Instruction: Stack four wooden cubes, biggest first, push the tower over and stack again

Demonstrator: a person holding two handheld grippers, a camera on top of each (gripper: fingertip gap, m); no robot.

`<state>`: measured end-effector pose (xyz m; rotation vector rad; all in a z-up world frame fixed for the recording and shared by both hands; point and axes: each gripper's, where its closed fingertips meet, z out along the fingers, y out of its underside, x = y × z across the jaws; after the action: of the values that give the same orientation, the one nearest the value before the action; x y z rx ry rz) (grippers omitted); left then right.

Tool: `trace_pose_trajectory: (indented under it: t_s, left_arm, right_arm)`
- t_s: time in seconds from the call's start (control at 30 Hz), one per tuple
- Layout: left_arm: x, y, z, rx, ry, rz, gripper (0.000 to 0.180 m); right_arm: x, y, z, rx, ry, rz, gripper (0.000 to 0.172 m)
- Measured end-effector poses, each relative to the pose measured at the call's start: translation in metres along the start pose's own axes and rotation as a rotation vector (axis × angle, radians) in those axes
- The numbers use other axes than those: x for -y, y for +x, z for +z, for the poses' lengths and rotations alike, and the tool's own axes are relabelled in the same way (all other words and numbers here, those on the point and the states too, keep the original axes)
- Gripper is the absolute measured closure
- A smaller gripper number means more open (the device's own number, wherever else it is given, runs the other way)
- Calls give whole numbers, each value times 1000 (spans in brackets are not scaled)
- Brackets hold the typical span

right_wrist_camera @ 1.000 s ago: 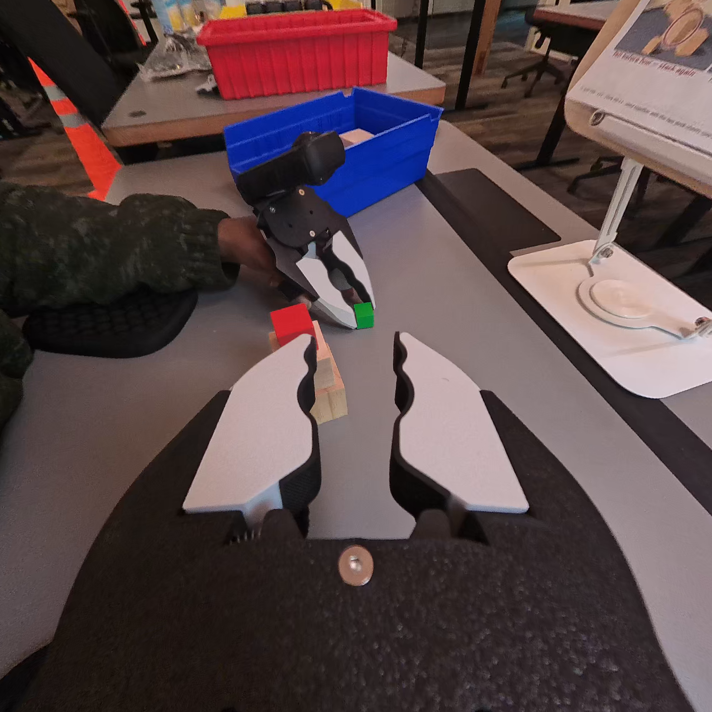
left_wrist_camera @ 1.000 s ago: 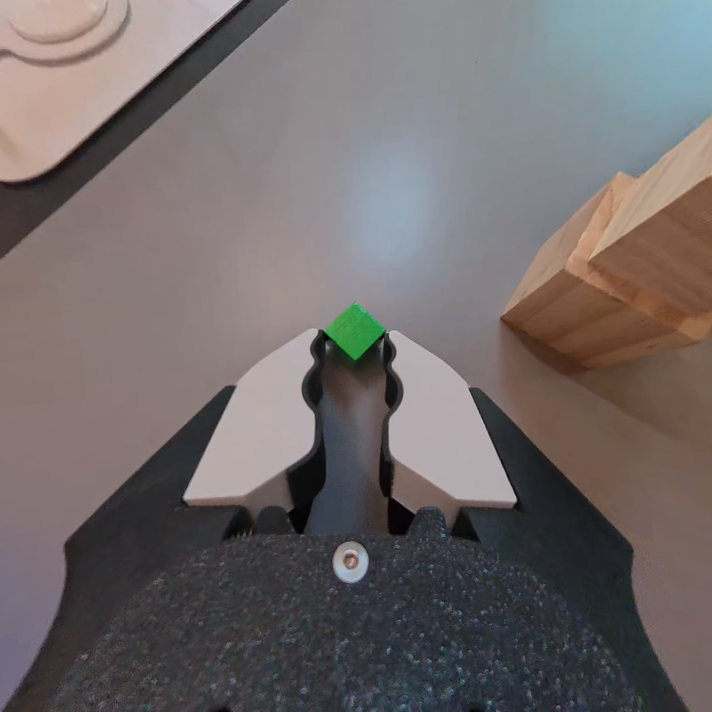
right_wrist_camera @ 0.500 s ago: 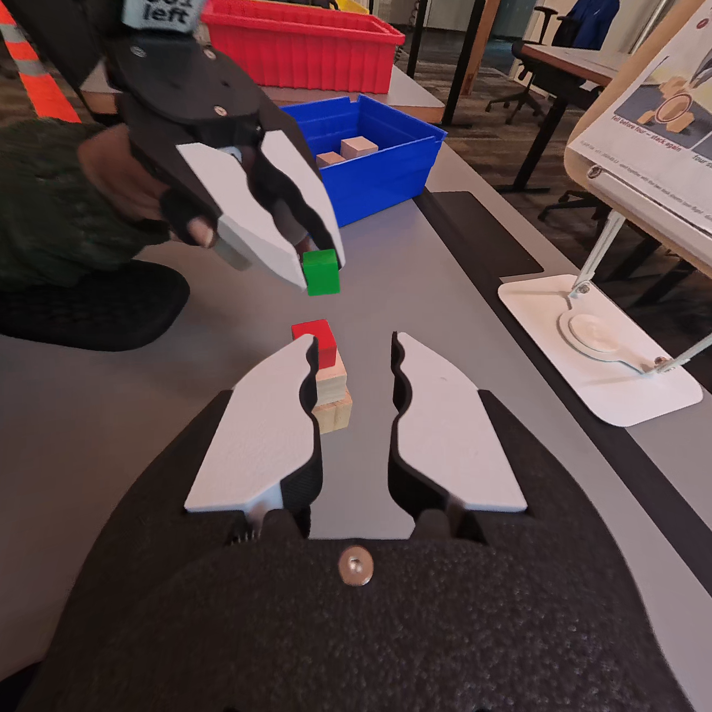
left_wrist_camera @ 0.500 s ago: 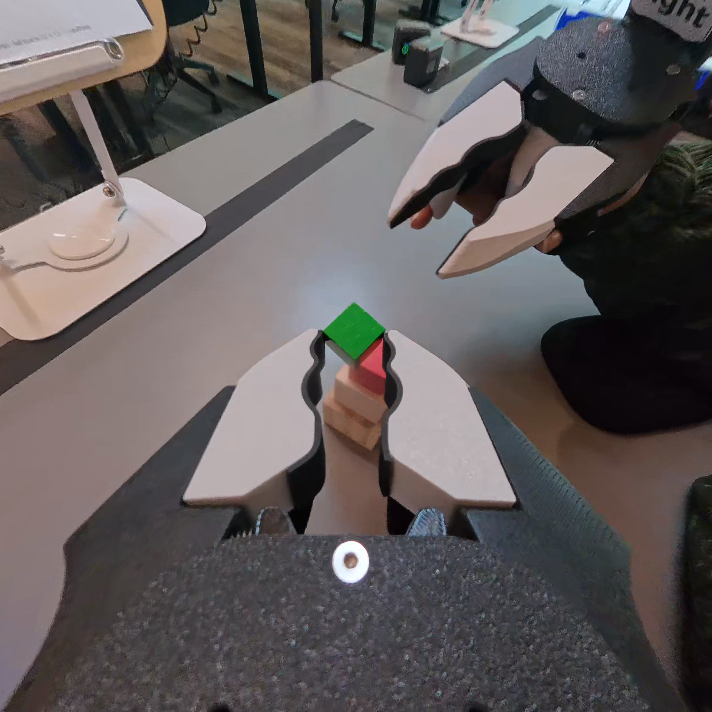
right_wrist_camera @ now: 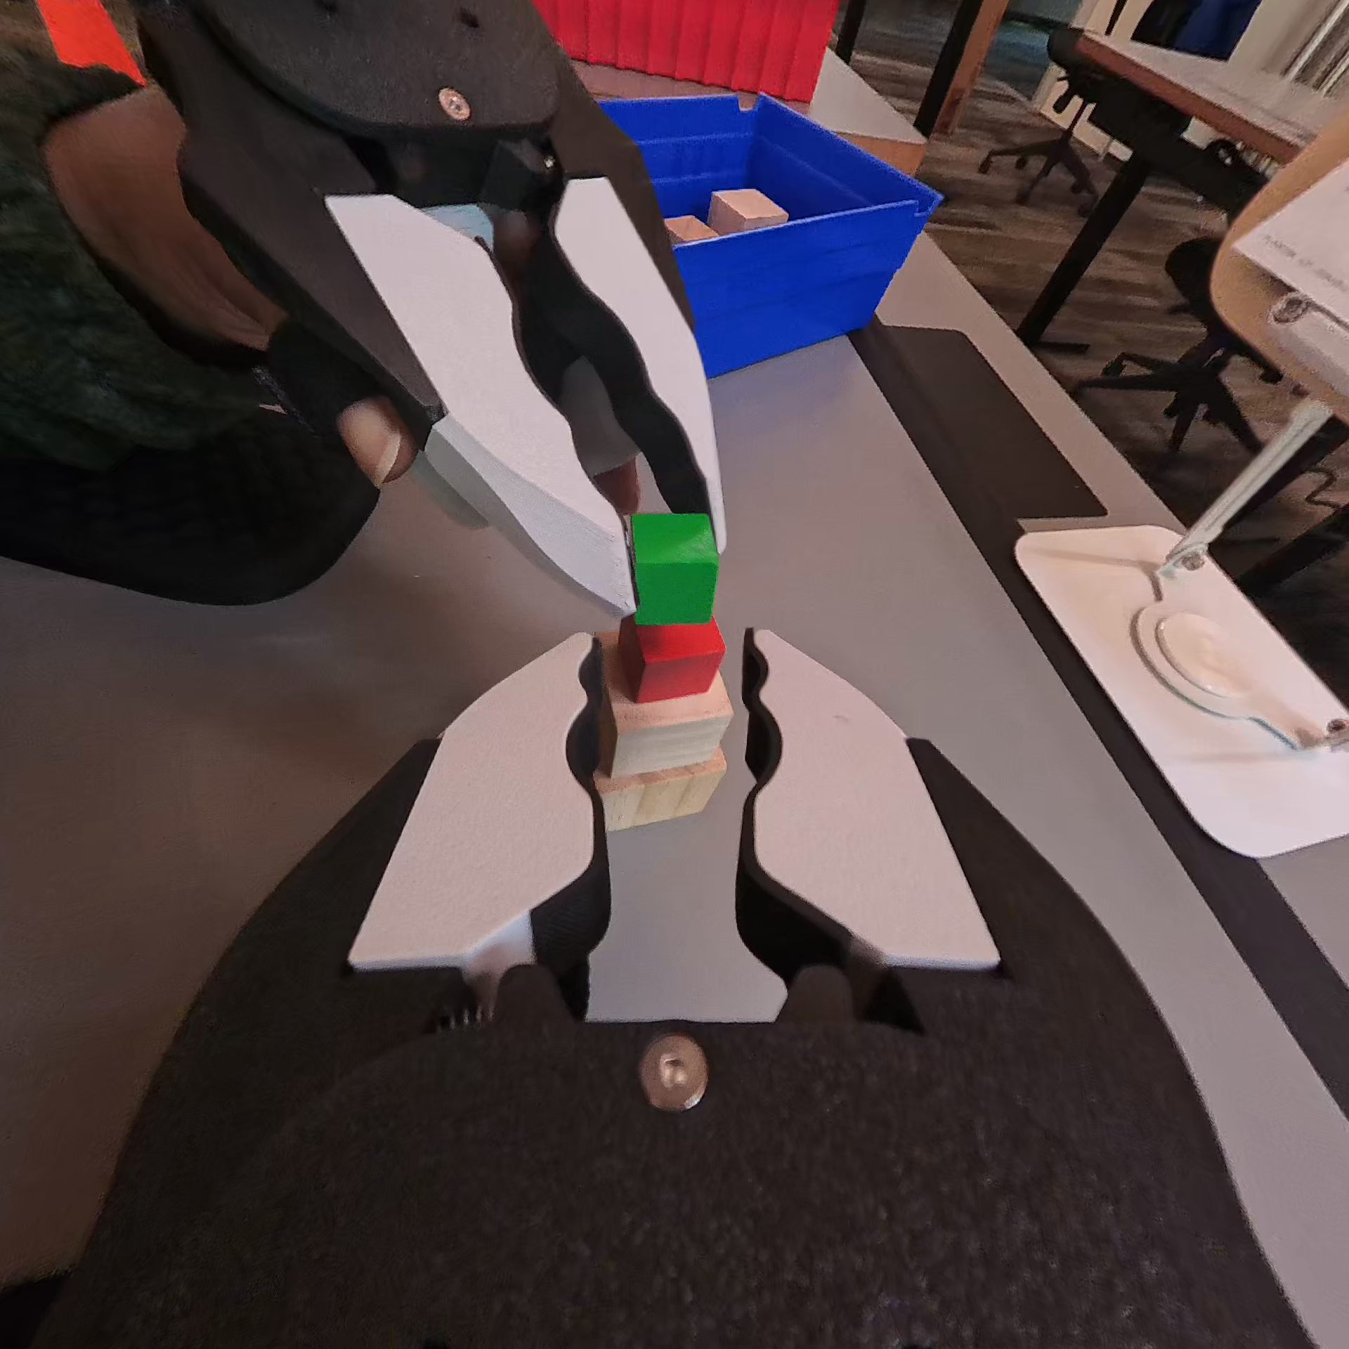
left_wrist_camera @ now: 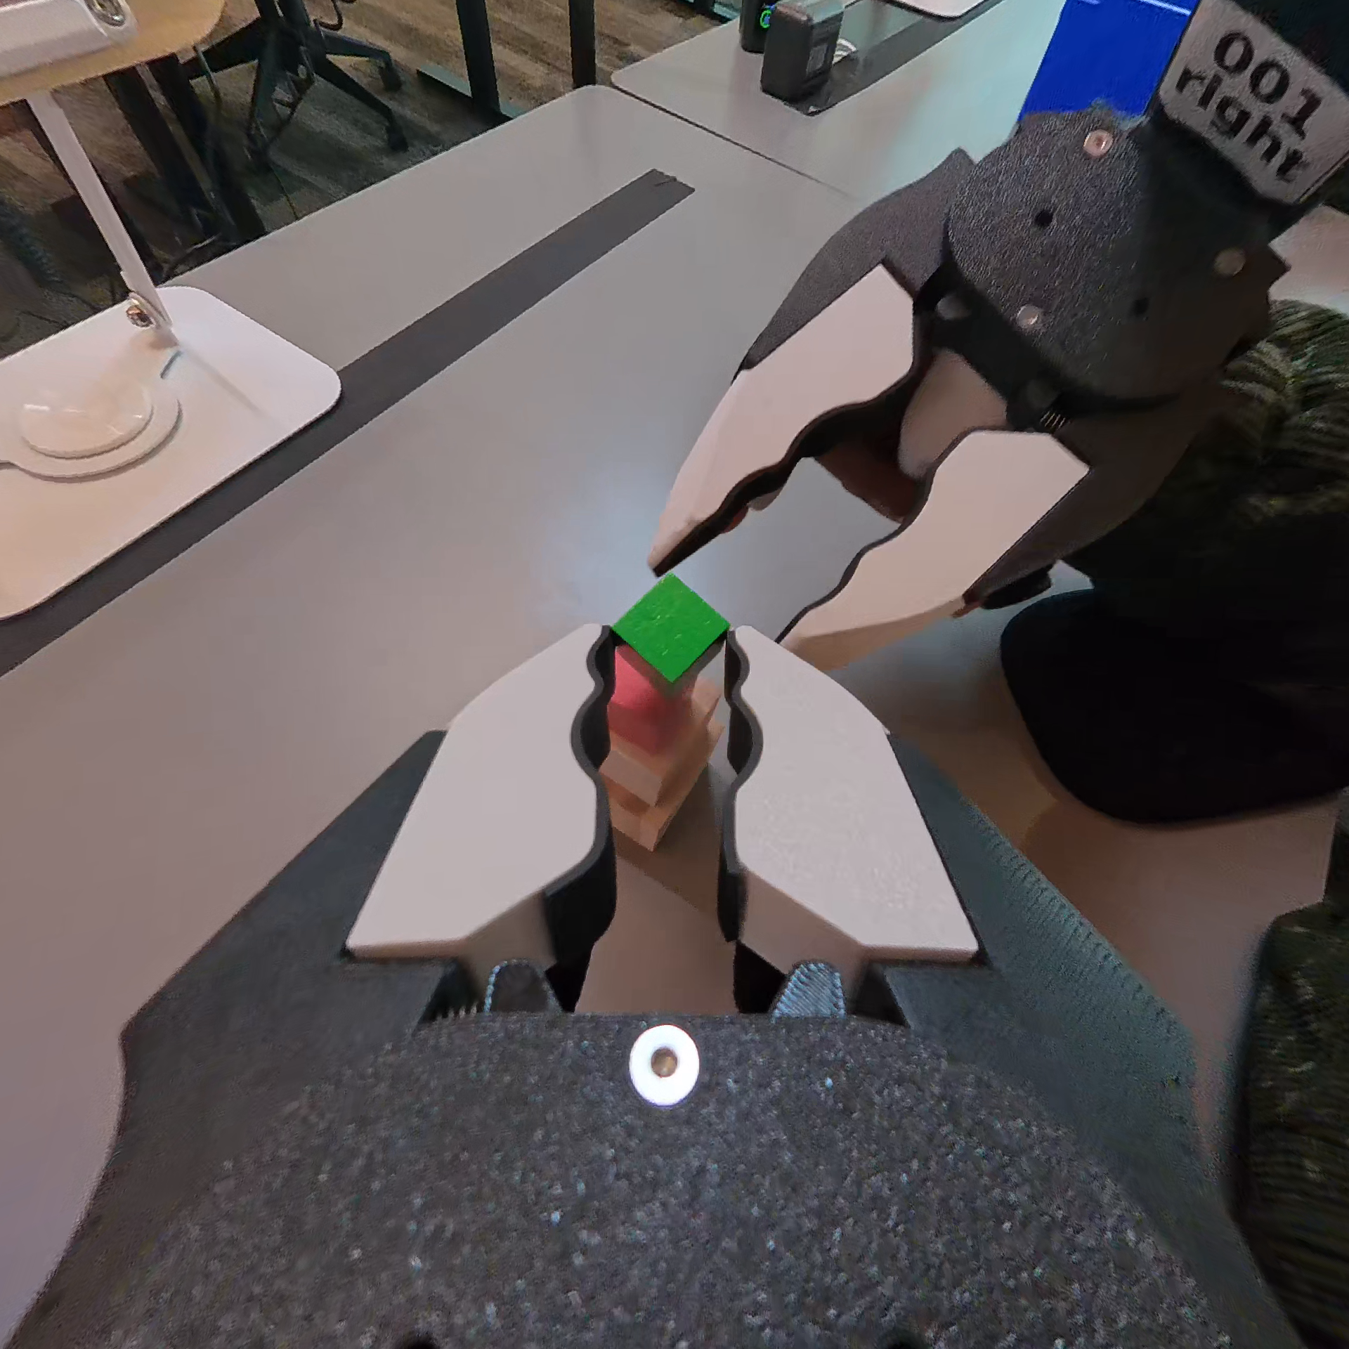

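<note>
My left gripper [left_wrist_camera: 668,639] is shut on a green cube [left_wrist_camera: 670,628], with both pads pressed on its sides. The right wrist view shows the same grasp [right_wrist_camera: 675,562]: the green cube [right_wrist_camera: 673,569] is right over a red cube [right_wrist_camera: 675,657], and their faces meet in this view. The red cube tops a stack of two wooden blocks [right_wrist_camera: 660,759] on the grey table [right_wrist_camera: 839,511]. My right gripper [right_wrist_camera: 668,642] is open and holds nothing; the stack stands just ahead, between its fingertips. In the left wrist view it [left_wrist_camera: 726,604] hovers just beyond the stack.
A blue bin [right_wrist_camera: 796,292] with wooden blocks [right_wrist_camera: 744,208] stands behind the stack, and a red bin [right_wrist_camera: 693,36] farther back. A white stand base [right_wrist_camera: 1204,693] sits at the right past a black strip [right_wrist_camera: 1022,474]. A black pad [left_wrist_camera: 1168,693] and a person's sleeve [left_wrist_camera: 1299,409] lie beside the stack. Less than 4 cm separates the two grippers' tips.
My left gripper lifted the green cube from beside the stack, carried it above, then lowered it onto the red cube. My right gripper moved in close to the stack, still open.
</note>
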<state>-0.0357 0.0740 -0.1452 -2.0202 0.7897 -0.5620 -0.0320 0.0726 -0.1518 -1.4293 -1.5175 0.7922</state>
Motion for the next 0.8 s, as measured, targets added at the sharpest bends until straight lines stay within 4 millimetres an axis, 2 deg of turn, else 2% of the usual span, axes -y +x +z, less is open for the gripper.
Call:
trace_pose_trajectory:
  t_s: [0.13,0.23,0.27,0.3,0.37,0.5,0.57,0.63,0.73,0.8]
  left_arm:
    - [0,1,-1,-13,8,-15,152]
    - [2,1,-5,-30,23,-27,152]
    - [3,1,-6,-43,31,-36,152]
    - [4,2,-8,-62,44,-46,152]
    - [8,4,-12,-106,73,-73,152]
    - [10,5,-16,-156,107,-104,152]
    - [10,7,-16,-168,113,-91,152]
    - [10,7,-17,-147,117,-40,152]
    - [8,5,-16,-61,110,90,152]
    - [8,5,-15,-8,111,150,152]
  right_arm:
    - [6,-1,8,-34,24,-54,136]
    - [10,-3,8,-37,58,-81,145]
    - [10,-3,8,-41,62,-87,150]
    - [9,-1,7,-49,65,-87,164]
    - [12,0,6,-39,103,-69,171]
    - [18,-3,3,-5,140,-44,162]
    - [19,-4,2,30,146,-5,150]
    - [20,-5,-3,89,168,84,142]
    - [33,-2,-12,149,222,232,141]
    - [40,-1,-13,163,195,303,140]
